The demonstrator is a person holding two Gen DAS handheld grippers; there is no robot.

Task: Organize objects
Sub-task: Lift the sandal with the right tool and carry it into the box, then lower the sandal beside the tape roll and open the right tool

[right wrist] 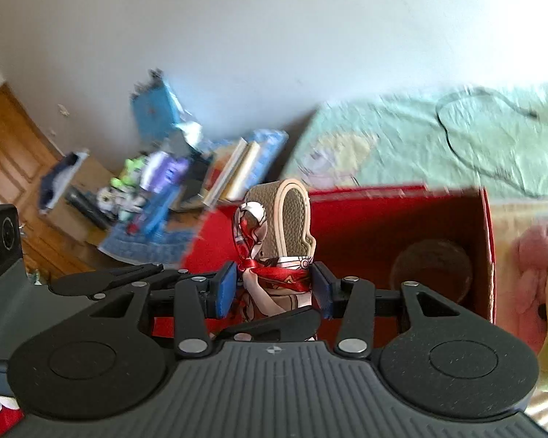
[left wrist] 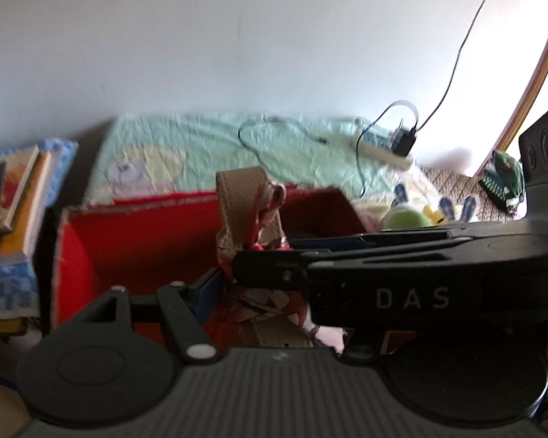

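Observation:
A beige strap loop [right wrist: 292, 215] with a red and white scarf [right wrist: 274, 273] tied round it stands upright in front of an open red box [right wrist: 383, 226]. My right gripper [right wrist: 274, 288] is shut on the strap at the scarf knot, with a blue pad on each side. In the left wrist view the strap [left wrist: 237, 197] rises between my left gripper [left wrist: 270, 292] and the box [left wrist: 91, 241]. The right gripper [left wrist: 259, 266] crosses in from the right and hides my left gripper's right finger. Its left blue pad sits against the scarf's edge. A round brownish thing [right wrist: 431, 270] lies blurred inside the box.
A bed with a mint cover [left wrist: 201, 138] lies behind the box, carrying a power strip with a charger [left wrist: 383, 146] and a black cable. Stacked books [left wrist: 18, 200] stand at the left. Green and pink plush toys [right wrist: 533, 266] lie right of the box. Toy clutter [right wrist: 146, 182] sits by the wall.

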